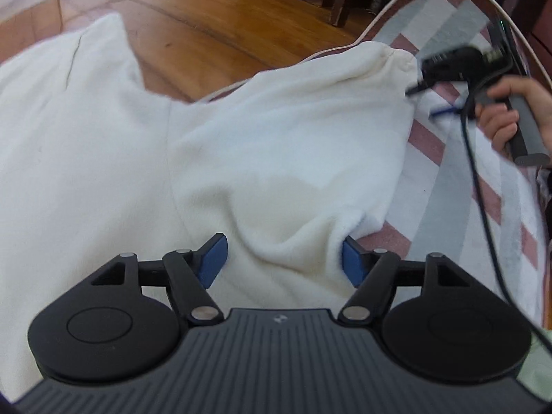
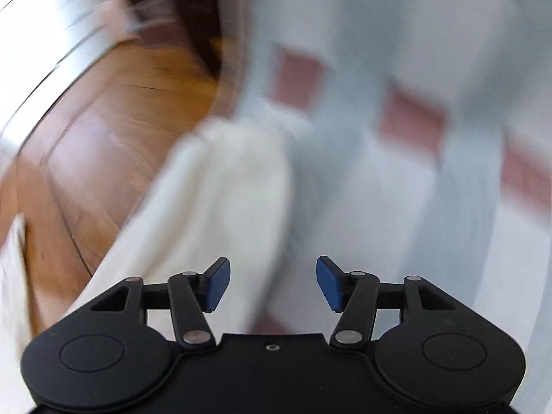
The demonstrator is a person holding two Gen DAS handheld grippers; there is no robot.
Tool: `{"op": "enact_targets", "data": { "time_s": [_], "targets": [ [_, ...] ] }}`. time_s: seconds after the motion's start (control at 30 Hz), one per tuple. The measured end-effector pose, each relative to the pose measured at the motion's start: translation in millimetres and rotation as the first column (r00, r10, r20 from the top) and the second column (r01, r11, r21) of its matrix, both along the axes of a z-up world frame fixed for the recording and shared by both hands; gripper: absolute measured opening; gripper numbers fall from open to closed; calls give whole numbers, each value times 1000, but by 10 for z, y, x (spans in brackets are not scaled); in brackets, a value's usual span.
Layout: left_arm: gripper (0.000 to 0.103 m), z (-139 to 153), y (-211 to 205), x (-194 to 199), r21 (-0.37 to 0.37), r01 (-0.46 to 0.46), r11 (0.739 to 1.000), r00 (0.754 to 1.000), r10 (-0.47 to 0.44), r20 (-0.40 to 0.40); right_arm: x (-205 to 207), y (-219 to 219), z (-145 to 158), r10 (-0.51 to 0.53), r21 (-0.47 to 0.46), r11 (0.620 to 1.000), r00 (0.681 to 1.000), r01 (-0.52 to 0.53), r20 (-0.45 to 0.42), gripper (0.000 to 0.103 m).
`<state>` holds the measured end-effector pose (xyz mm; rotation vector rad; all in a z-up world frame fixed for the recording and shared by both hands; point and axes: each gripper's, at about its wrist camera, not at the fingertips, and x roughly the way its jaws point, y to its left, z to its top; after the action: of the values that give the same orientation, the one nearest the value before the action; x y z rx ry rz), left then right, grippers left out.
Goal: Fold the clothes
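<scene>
The left tongs point(image 1: 284, 260) are wide apart, with the soft white fleece garment point(image 1: 241, 158) bunched between them. The right tongs point(image 2: 272, 284) are spread too, holding nothing, above the striped bed sheet point(image 2: 396, 189).

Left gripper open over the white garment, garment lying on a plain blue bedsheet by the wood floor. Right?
Not quite. In the left wrist view the left gripper is open over the white garment, next to the wood floor, but the bedsheet is white with grey and dusty-red stripes, not plain blue.
</scene>
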<state>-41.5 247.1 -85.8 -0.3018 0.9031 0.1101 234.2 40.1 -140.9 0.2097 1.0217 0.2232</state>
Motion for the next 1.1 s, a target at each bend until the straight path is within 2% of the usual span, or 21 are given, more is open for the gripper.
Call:
{"op": "enact_targets", "data": {
  "time_s": [0.03, 0.07, 0.2, 0.27, 0.3, 0.33, 0.37, 0.43, 0.47, 0.5, 0.57, 0.63, 0.7, 0.77, 0.87, 0.93, 1.03, 1.1],
  "targets": [
    [69, -5, 7, -24, 2, -11, 1000, 1000, 11, -1, -7, -7, -28, -15, 19, 1000, 1000, 15, -10, 72],
    [69, -11, 13, -47, 4, -22, 1000, 1000, 22, -2, -14, -15, -56, -30, 37, 999, 999, 30, -20, 75],
    [69, -32, 40, -142, 11, -66, 998, 998, 66, -6, -43, -44, -169, -86, 109, 990, 994, 92, -62, 75],
    [69, -40, -61, -189, 83, -32, 996, 999, 33, -14, -50, 138, -183, 11, 38, 999, 1000, -11, -4, 72],
    [69, -33, -65, -235, 82, -18, 997, 1000, 19, -13, -37, 242, -172, 87, -6, 996, 996, -87, 17, 58],
    [68, -22, -50, -287, 66, -7, 998, 1000, 8, -11, -29, 319, -109, 160, -28, 987, 986, -159, 44, 20],
    [60, -10, -35, -340, 51, 5, 999, 1000, -4, -7, -30, 380, -10, 224, -39, 974, 971, -222, 80, 6],
    [52, 13, -5, -444, 21, 28, 999, 1000, -28, -1, -72, 372, 356, 235, -47, 972, 946, -231, 223, 5],
    [50, 15, 40, -461, -25, 45, 999, 999, -45, -3, -100, 348, 565, 221, -47, 975, 927, -217, 303, 4],
    [50, 13, 96, -464, -84, 63, 994, 998, -64, -8, -102, 322, 692, 214, -75, 977, 912, -200, 351, 4],
    [50, -16, 180, -466, -193, 109, 975, 994, -113, -12, -62, 265, 801, 215, -178, 972, 895, -156, 392, 3],
    [50, -78, 164, -462, -218, 157, 963, 987, -162, -6, -13, 278, 693, 255, -288, 944, 906, -159, 337, 3],
    [57, -78, 130, -439, -220, 182, 958, 983, -185, 3, 10, 309, 545, 283, -371, 913, 919, -170, 274, 3],
    [58, -77, 127, -406, -262, 196, 945, 979, -202, 5, -42, 332, 476, 265, -386, 912, 920, -141, 289, 3],
    [58, -128, 140, -389, -373, 213, 903, 974, -227, 5, -103, 380, 387, 233, -403, 910, 922, -95, 308, 3],
    [58, -133, 119, -412, -374, 201, 905, 977, -215, 4, -97, 412, 364, 211, -413, 908, 928, -70, 307, 3],
    [58, -105, 125, -457, -356, 183, 916, 981, -194, 3, -70, 469, 300, 207, -471, 880, 940, -58, 272, 3],
    [58, -45, 200, -520, -343, 137, 929, 989, -150, -12, -128, 518, 339, 193, -485, 873, 945, -43, 264, 3]
  ]
}}
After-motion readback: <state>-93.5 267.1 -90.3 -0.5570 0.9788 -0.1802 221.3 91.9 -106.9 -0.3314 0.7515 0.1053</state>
